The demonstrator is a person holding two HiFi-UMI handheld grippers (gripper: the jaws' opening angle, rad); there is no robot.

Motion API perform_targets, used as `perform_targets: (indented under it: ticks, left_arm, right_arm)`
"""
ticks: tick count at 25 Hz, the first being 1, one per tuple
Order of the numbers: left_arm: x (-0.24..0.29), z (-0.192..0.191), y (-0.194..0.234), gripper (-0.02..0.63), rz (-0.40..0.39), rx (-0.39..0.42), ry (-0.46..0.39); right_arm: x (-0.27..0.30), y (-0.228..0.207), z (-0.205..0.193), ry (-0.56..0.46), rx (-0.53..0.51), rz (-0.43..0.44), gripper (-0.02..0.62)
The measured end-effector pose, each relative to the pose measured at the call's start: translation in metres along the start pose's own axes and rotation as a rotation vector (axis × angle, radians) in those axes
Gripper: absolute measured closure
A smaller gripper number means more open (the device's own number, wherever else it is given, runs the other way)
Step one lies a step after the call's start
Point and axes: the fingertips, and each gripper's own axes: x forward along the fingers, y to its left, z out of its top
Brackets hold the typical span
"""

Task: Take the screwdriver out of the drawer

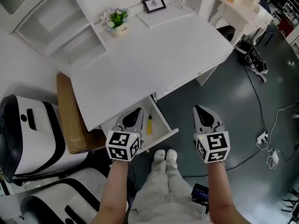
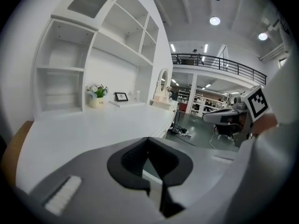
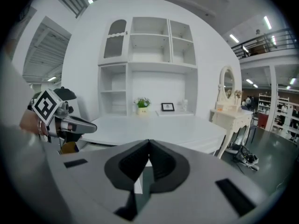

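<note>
Screwdriver, slim, yellow-handled (image 1: 149, 124), lies in pulled-out white drawer (image 1: 164, 118), so reachable; left gripper (image 1: 135, 112) nearest, right gripper (image 1: 200, 108) aside; both jaws closed, empty.

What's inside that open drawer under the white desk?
A yellow screwdriver lies in the drawer, toward its right side. The left gripper hangs over the drawer's left part, so anything else lying there is covered.

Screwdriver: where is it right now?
Head view, lower centre: the screwdriver lies in the open drawer under the white desk's front edge, just right of the left hand-held gripper.
</note>
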Motion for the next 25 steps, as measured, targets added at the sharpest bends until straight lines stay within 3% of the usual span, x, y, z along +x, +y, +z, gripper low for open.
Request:
perform_targets:
  ticks: [9,12,15,25]
  left_arm:
    - [0.040,-0.090,0.005,0.595,-0.024,-0.097,0.291]
    - [0.052,-0.119,0.006,0.513,-0.055,-0.121,0.417]
    - [0.063,-0.144,0.008,0.479,-0.070,-0.122,0.527]
    - [0.094,-0.211,0.019,0.469,-0.051,-0.118,0.751]
  right_arm:
    - [0.021,-0.009,-0.081,0.194,0.073,0.007,0.589]
    - [0.028,-0.005,-0.101,0.236,0.102,0.015,0.589]
    - [0.035,-0.005,-0.118,0.269,0.131,0.016,0.589]
    - [0.048,-0.006,-0.171,0.378,0.220,-0.011,0.589]
